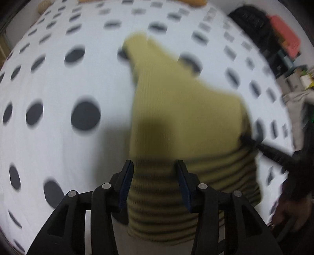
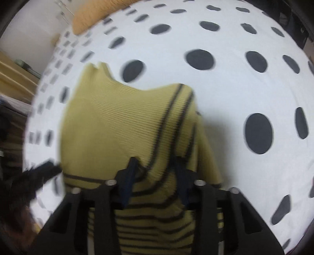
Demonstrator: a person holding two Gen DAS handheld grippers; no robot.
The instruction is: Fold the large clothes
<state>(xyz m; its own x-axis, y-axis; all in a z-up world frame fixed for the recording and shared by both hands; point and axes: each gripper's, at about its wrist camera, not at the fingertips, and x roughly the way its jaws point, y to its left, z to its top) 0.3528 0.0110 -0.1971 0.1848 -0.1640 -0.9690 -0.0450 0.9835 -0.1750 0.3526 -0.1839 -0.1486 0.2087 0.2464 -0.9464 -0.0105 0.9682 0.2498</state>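
- Garment: yellow-green ribbed sweater (image 1: 186,109) with dark stripes at its near part, lying on the bedsheet ahead of both pairs of jaws. In the right wrist view the sweater (image 2: 121,125) shows a plain ribbed panel ahead-left of the jaws and a striped band running away from them ahead-right; the near end lies folded over.
- Left gripper (image 1: 155,166): jaws stand moderately apart, with the striped hem of the sweater spread between and beneath them. The view is blurred, so whether the pads press the cloth cannot be told.
- Right gripper (image 2: 155,162): jaws stand moderately apart, tips sunk into rumpled striped cloth that bunches up between them. Whether they grip it cannot be told.
- Right gripper as seen from the left wrist (image 1: 272,153): a dark finger reaching in from the right of the left jaws, its tip touching the sweater's right edge where the stripes begin.
- Left gripper as seen from the right wrist (image 2: 47,168): a blurred dark shape left of the right jaws, at the sweater's left edge.
- Support: white bedsheet (image 1: 58,147) with dark dots, extending beyond the jaws on all sides; also bedsheet (image 2: 235,88).
- Far beyond the right jaws, upper left: orange-tan pillow (image 2: 92,17).
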